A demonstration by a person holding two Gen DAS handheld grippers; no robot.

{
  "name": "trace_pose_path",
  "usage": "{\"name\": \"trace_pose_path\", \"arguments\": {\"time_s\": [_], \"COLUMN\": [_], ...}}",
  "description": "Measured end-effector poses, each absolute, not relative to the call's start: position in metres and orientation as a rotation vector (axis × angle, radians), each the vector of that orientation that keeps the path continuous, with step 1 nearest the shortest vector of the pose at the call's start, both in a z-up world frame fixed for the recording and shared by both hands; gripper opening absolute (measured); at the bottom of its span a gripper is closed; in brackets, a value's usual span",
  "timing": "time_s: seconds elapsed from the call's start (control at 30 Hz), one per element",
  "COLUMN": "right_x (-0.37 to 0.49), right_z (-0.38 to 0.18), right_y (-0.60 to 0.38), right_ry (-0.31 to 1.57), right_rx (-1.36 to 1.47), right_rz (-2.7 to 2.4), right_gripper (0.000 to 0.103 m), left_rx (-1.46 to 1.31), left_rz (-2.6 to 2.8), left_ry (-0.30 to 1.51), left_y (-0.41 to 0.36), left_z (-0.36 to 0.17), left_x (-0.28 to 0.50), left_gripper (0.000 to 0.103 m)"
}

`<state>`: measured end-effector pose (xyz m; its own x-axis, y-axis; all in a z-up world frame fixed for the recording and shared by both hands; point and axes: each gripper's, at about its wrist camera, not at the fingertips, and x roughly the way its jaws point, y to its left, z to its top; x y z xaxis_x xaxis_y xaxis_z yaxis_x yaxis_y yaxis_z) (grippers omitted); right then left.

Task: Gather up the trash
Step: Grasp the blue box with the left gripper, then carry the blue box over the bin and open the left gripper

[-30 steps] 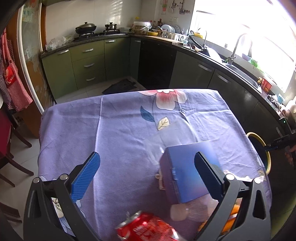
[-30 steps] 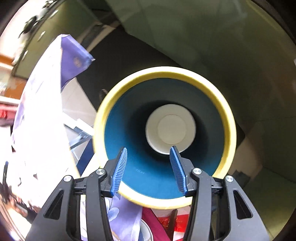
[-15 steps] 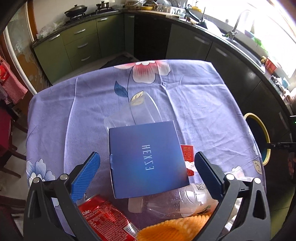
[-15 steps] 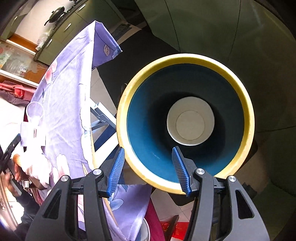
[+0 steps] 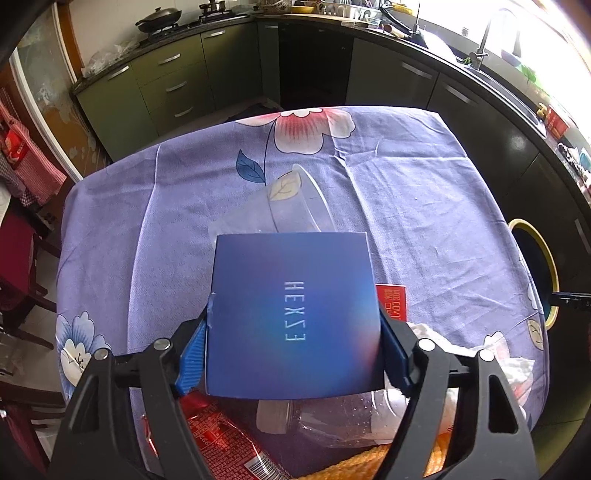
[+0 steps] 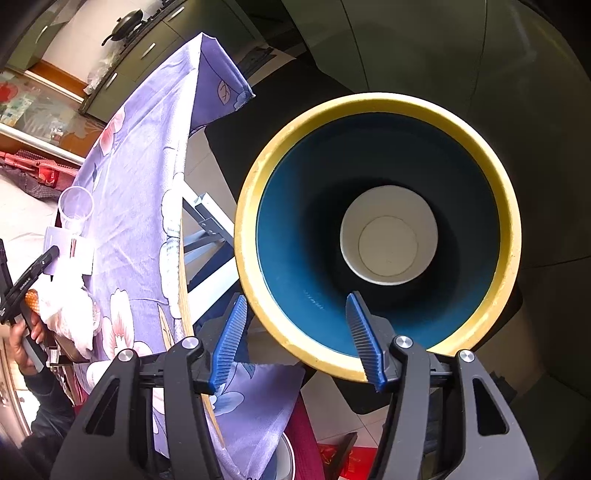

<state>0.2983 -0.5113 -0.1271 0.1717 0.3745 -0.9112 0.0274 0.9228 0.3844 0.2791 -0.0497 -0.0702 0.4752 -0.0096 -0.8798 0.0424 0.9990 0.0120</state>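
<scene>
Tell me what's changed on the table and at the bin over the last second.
The left gripper came down over the blue box and is closing on its sides. The right gripper, opening and empty, drifted; the bin still holds one white cup.

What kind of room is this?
It looks like a home kitchen. There is a wok on a stove, green drawers under a dark counter, and a tap by a bright window. A table with a flowery purple cloth stands in the middle.
</scene>
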Motion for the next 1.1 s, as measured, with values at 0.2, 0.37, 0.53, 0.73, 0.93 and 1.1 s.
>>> {"name": "trace_pose_path", "arguments": {"time_s": [0.2,0.37,0.53,0.73,0.93,1.1], "right_x": [0.298,0.302,0.302,0.294,0.273,0.246], "right_z": [-0.13,-0.131,-0.13,-0.12,-0.102,-0.091], "right_y": [-0.508,-0.503,-0.504,-0.51,-0.532,-0.56], "right_ry": [1.38,1.378,1.361,1.312,1.24,1.191], "right_rx": [0.344,0.339,0.339,0.336,0.337,0.356], "right_rz": [0.267,0.276,0.281,0.278,0.256,0.215], "right_gripper": [0.056,0.056,0.056,0.056,0.056,0.056], "left_rx": [0.045,0.07,0.106,0.158,0.228,0.274], "left_rz": [-0.036,-0.038,-0.07,-0.174,-0.325,-0.501], "left_ry": [1.042,0.985,0.907,0.837,0.816,0.866], "left_y": [-0.051,-0.052,-0.066,-0.11,-0.191,-0.279], "left_z": [-0.063,-0.043,-0.016,0.011,0.024,0.011], "left_x": [0.273,0.265,0.25,0.239,0.246,0.263], "left_gripper": [0.072,0.072,0.072,0.072,0.072,0.072]}}
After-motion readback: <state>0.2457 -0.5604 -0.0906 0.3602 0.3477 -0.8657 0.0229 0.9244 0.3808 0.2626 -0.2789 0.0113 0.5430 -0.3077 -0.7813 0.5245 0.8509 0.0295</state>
